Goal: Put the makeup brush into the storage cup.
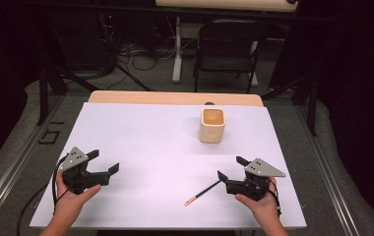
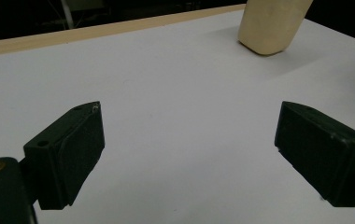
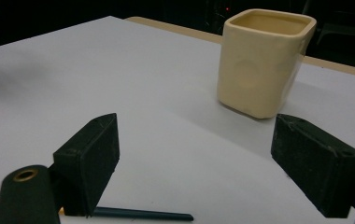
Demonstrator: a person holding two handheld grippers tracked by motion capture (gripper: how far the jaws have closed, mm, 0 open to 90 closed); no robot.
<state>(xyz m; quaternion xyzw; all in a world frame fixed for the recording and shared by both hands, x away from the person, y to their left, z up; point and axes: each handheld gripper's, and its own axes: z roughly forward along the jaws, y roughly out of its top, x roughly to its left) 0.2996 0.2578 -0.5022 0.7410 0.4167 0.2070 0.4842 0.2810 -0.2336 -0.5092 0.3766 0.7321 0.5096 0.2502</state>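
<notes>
On the table (image 1: pixel 140 128), the cup (image 1: pixel 212 126) stands toward one o'clock from the centre. The pencil (image 1: pixel 203 191) lies at five o'clock, well apart from it, near the front edge.

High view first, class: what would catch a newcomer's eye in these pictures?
The cream cup stands upright and alone toward the far side of the white table. Nearer the person, a dark pencil lies flat just left of the right gripper. The left gripper is open over bare table.
</notes>
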